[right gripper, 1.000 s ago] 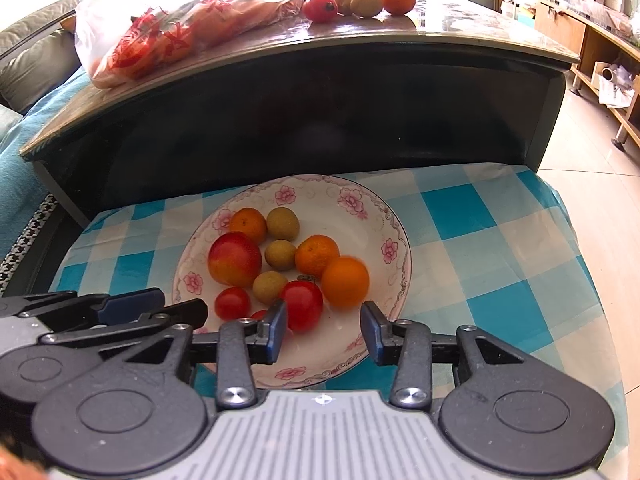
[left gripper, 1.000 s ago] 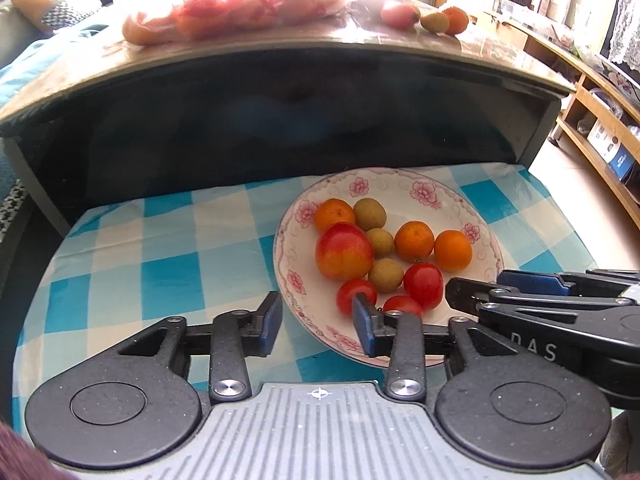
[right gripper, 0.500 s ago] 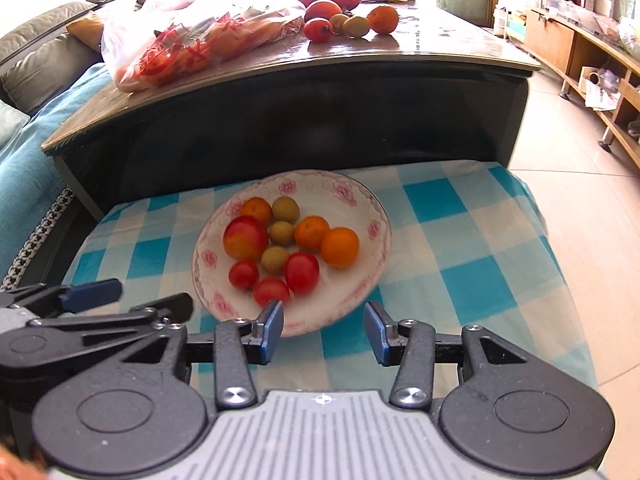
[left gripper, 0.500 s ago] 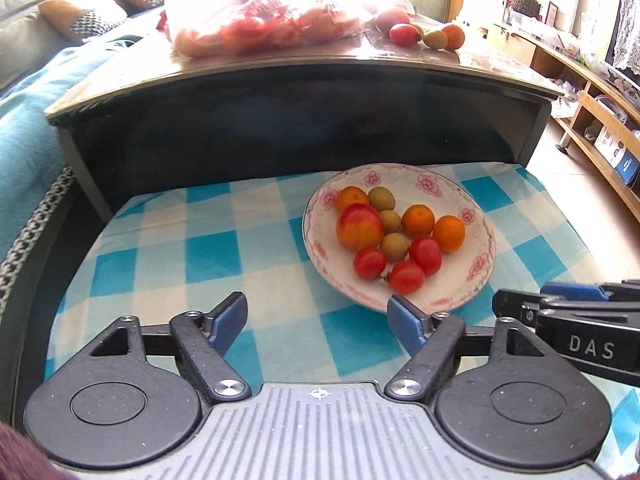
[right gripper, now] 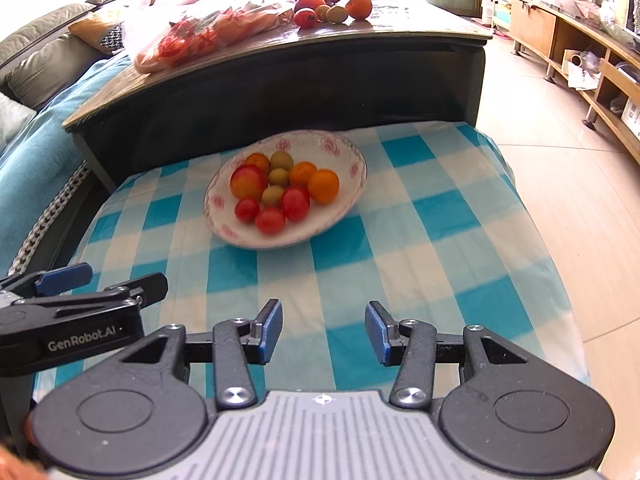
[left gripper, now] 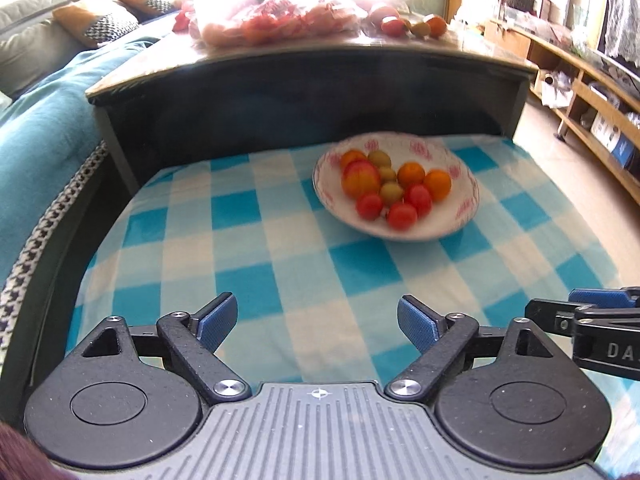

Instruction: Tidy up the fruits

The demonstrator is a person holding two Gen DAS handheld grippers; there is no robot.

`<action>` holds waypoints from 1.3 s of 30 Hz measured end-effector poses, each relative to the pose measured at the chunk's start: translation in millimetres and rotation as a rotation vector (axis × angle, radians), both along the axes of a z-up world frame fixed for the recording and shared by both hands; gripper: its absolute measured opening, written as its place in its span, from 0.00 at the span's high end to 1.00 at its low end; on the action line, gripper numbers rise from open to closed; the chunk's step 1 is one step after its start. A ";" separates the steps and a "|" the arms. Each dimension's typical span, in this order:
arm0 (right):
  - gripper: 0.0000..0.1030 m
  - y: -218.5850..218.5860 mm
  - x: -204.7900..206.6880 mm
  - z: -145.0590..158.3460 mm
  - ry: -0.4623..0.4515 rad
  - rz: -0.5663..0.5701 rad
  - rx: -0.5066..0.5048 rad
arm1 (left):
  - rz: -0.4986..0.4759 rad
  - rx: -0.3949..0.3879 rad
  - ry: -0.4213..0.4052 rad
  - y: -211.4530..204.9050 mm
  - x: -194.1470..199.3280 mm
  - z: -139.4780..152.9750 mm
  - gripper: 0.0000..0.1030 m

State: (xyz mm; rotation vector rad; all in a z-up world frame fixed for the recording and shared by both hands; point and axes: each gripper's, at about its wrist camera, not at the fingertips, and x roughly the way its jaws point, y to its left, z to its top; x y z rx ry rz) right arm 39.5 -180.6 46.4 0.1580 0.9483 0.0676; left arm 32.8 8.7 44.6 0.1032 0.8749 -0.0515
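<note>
A white plate with pink flowers (left gripper: 460, 210) (right gripper: 344, 152) sits on the blue checked cloth (left gripper: 248, 264) (right gripper: 420, 240). It holds several fruits: a red-yellow apple (left gripper: 360, 179) (right gripper: 247, 181), oranges (right gripper: 323, 186), red tomatoes (right gripper: 270, 220) and small green fruits (right gripper: 273, 195). My left gripper (left gripper: 318, 322) is open and empty, well short of the plate. My right gripper (right gripper: 323, 332) is open and empty, also back from the plate. More loose fruits (right gripper: 332, 10) (left gripper: 414, 26) lie on the dark table top behind.
A dark coffee table (right gripper: 280, 80) rises behind the cloth, with a plastic bag of red items (right gripper: 200, 32) on it. A sofa with teal cover (left gripper: 36, 120) is left. Wooden shelves (right gripper: 592, 68) and tiled floor (right gripper: 568, 200) are right.
Both grippers have pulled back and up from the plate, which now looks smaller and farther. My left gripper's jaws have opened wider. The fruits on the plate have not moved.
</note>
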 end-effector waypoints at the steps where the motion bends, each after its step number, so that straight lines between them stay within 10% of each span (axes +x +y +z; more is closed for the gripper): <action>1: 0.54 0.9 -5.7 -0.3 0.003 0.003 0.001 | -0.001 0.005 -0.001 -0.4 -4.2 -0.4 0.11; 4: 0.54 3.2 -22.0 -0.3 0.005 0.008 0.003 | -0.003 0.014 -0.016 -1.9 -17.7 0.1 0.00; 39: 0.53 17.6 -82.3 -0.2 0.006 0.010 -0.011 | -0.015 0.072 -0.012 -10.0 -69.4 3.0 0.00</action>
